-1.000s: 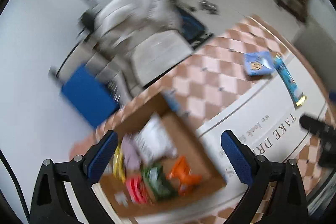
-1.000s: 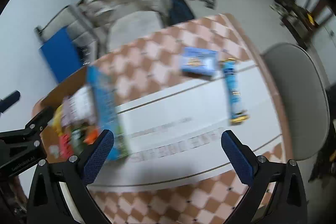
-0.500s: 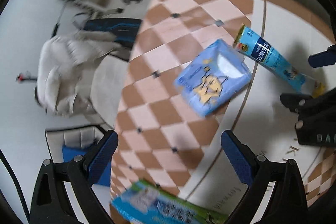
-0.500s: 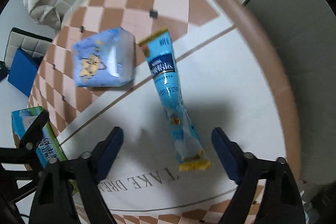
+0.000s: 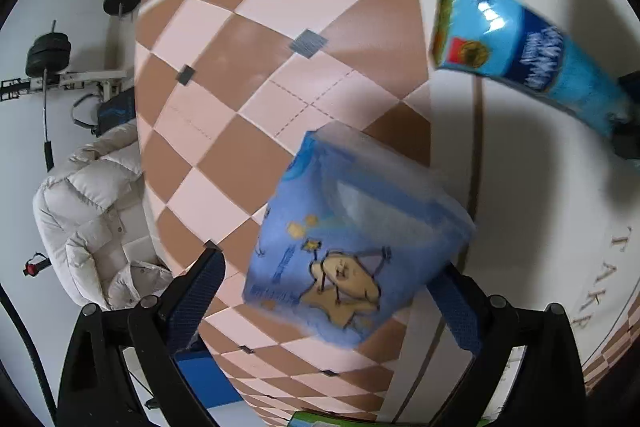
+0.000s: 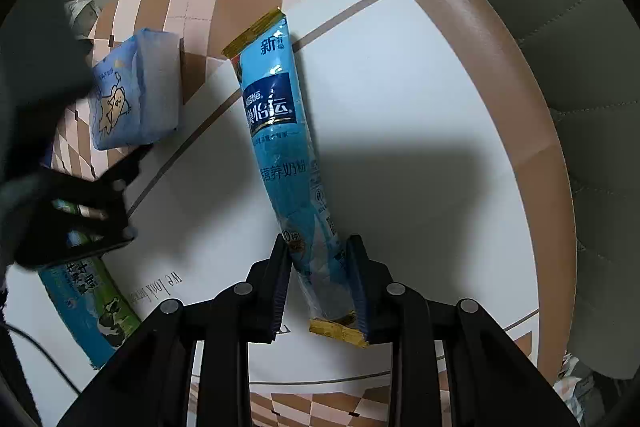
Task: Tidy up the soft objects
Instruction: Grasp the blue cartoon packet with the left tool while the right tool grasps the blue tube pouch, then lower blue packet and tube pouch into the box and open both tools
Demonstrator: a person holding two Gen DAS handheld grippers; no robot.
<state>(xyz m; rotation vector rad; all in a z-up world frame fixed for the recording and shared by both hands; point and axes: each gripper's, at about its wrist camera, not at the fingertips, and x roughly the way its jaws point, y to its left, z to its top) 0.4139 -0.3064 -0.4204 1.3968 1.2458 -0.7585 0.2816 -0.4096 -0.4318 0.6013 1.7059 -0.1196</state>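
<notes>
A soft blue tissue pack [image 5: 352,251] with a cartoon star lies on the checkered table between the fingers of my left gripper [image 5: 332,291]; the jaws stand wide on either side of it and are open. It also shows in the right wrist view [image 6: 132,95]. My right gripper [image 6: 320,267] is shut on the lower end of a long light-blue milk powder pouch [image 6: 280,131], which lies on the white part of the table. The pouch's top end shows in the left wrist view [image 5: 516,55].
A green and blue carton [image 6: 88,299] lies at the left of the round table [image 6: 400,107]. A grey chair [image 6: 580,67] stands beyond the table's right edge. A white padded jacket [image 5: 88,211] and weights [image 5: 48,51] are on the floor side.
Both grippers have moved in close to the table. The left now straddles the tissue pack. The right jaws have closed on the pouch's lower end.
</notes>
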